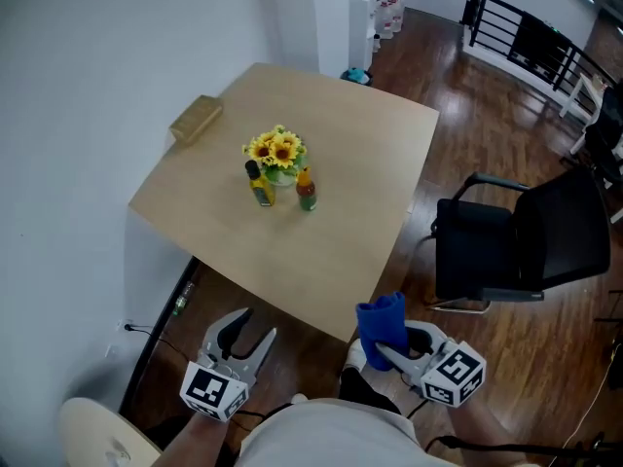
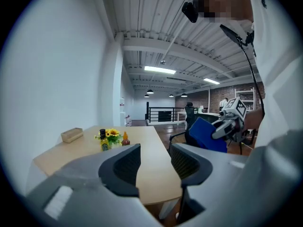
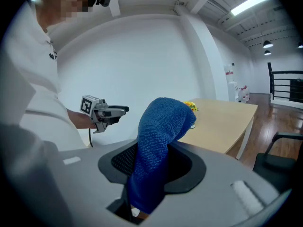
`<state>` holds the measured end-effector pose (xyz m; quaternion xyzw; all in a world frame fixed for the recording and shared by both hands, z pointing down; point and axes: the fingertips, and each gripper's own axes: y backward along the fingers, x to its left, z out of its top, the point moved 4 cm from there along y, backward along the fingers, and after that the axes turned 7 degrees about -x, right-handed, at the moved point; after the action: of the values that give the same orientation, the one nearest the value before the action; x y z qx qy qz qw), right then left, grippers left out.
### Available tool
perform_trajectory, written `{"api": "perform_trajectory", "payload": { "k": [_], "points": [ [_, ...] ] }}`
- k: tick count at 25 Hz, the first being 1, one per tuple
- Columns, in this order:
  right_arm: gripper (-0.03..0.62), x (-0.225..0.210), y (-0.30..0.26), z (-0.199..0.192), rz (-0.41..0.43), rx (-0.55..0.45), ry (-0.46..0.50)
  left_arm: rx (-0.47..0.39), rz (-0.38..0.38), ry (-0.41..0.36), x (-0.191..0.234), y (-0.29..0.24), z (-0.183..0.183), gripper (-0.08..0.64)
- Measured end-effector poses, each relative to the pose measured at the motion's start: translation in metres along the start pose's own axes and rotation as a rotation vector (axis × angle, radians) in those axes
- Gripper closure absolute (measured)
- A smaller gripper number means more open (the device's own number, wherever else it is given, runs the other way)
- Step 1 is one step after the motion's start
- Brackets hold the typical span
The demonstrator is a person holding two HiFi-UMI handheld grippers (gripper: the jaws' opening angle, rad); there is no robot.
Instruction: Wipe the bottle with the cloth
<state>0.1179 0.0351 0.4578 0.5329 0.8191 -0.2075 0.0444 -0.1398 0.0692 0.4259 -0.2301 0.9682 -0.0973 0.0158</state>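
Two small bottles stand mid-table beside a pot of sunflowers [image 1: 277,152]: a yellow one with a black cap [image 1: 259,185] and a red one with an orange cap [image 1: 307,191]. Both grippers are held off the table's near edge, far from the bottles. My right gripper [image 1: 387,346] is shut on a folded blue cloth [image 1: 382,321], which stands up between the jaws [image 3: 160,126]. My left gripper [image 1: 250,332] is open with nothing between its fingers. The left gripper view shows the bottles [image 2: 102,140] in the distance beyond its jaws.
The light wooden table [image 1: 331,251] stands against a white wall. A tan box [image 1: 197,118] lies at its far left corner. A black office chair [image 1: 516,236] stands on the wooden floor to the table's right. A black railing [image 1: 531,37] runs at the far right.
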Motion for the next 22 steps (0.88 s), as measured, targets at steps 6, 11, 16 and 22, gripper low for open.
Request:
{"api": "perform_trajectory", "payload": {
  "k": [6, 11, 16, 22],
  "points": [
    [0.433, 0.098, 0.024, -0.023, -0.071, -0.026, -0.008, 0.004, -0.136, 0.039, -0.038, 0.092, -0.016, 0.350],
    [0.433, 0.175, 0.044, -0.041, -0.136, -0.031, -0.005, -0.043, -0.238, 0.050, -0.064, 0.147, -0.027, 0.350],
    [0.433, 0.222, 0.067, -0.049, -0.153, -0.011, 0.026, -0.060, -0.280, 0.041, -0.075, 0.180, -0.029, 0.351],
    [0.433, 0.249, 0.089, -0.046, -0.137, -0.042, 0.085, -0.083, -0.227, 0.044, -0.077, 0.212, -0.029, 0.361]
  ]
}}
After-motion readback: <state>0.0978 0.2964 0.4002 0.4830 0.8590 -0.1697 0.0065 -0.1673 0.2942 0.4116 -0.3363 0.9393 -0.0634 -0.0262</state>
